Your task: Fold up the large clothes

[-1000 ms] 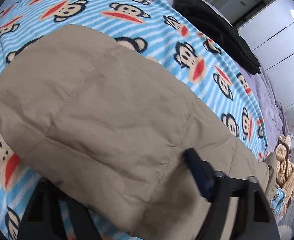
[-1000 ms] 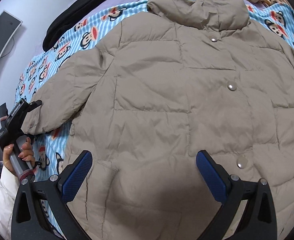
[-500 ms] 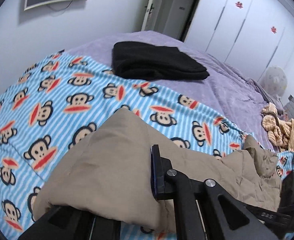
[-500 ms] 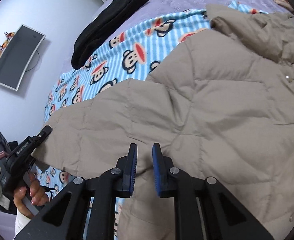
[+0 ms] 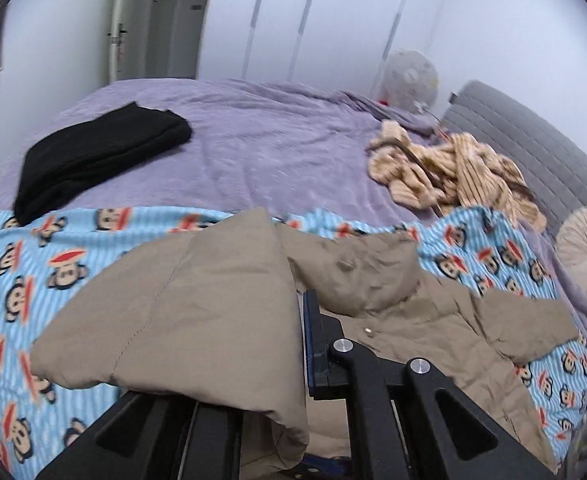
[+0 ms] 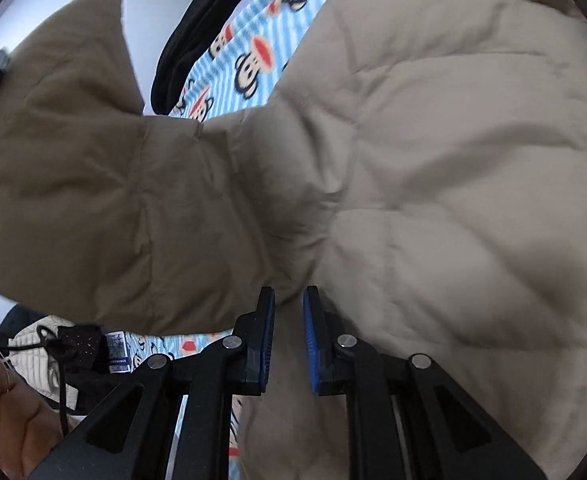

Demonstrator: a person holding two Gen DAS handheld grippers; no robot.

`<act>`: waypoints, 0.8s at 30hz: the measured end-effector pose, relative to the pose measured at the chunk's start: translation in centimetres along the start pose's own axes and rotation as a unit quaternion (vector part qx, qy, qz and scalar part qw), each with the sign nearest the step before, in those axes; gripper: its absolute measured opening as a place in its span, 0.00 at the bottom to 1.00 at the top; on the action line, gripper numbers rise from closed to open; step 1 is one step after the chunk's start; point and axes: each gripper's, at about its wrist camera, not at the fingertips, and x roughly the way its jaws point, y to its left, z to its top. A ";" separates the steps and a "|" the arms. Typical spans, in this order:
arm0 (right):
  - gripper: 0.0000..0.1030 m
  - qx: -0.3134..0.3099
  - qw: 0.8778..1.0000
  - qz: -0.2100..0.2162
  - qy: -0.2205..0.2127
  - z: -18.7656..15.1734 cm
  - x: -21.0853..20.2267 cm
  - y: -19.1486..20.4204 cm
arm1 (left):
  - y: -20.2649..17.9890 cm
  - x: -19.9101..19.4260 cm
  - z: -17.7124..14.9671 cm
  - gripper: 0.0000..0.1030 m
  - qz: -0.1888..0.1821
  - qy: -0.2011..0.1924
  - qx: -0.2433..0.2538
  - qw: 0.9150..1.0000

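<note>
A large khaki padded jacket [image 5: 433, 332] lies front-up on a blue monkey-print blanket [image 5: 21, 280] on the bed. My left gripper [image 5: 293, 344] is shut on the jacket's sleeve cuff [image 5: 181, 320] and holds the sleeve lifted toward the jacket's body; its left finger is hidden under the fabric. In the right wrist view the raised sleeve [image 6: 93, 184] hangs at left and the jacket body [image 6: 453, 184] fills the right. My right gripper [image 6: 288, 336] is shut on the fabric at the sleeve's underarm.
A folded black garment [image 5: 97, 156] lies on the purple bedspread [image 5: 277, 152] at back left. A tan striped garment [image 5: 453, 176] is bunched near the grey headboard [image 5: 533, 140]. A round cushion [image 5: 585, 252] sits at right. White wardrobes stand behind.
My right gripper closed on the jacket at the underarm. My left gripper lifted the sleeve off the blanket and swung it up and toward the jacket's body.
</note>
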 end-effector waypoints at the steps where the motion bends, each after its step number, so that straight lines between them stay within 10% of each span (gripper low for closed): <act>1: 0.16 0.007 1.000 -0.012 -0.012 -0.1 -2.3 -1.5 | -2.2 1.6 -0.6 0.09 -0.005 0.016 0.018 1.000; 8: 0.16 0.066 0.985 -0.138 -0.079 -2.2 -16.3 -12.2 | -10.0 13.0 -9.4 0.09 0.058 0.153 0.145 0.976; 12: 0.16 0.081 0.979 -0.163 -0.093 -3.4 -19.7 -15.8 | -10.4 12.7 -11.7 0.10 0.070 0.147 0.147 0.976; 14: 0.16 0.086 0.979 -0.161 -0.092 -3.8 -19.8 -16.9 | -10.5 12.0 -11.7 0.31 0.058 0.150 0.148 0.976; 16: 0.16 0.090 0.980 -0.154 -0.090 -4.1 -19.9 -17.3 | -10.3 10.6 -11.5 1.00 0.040 0.144 0.135 0.980; 24: 0.17 0.065 0.980 -0.168 -0.090 -3.2 -19.3 -15.5 | -7.1 2.6 -9.6 1.00 0.023 0.086 0.089 0.992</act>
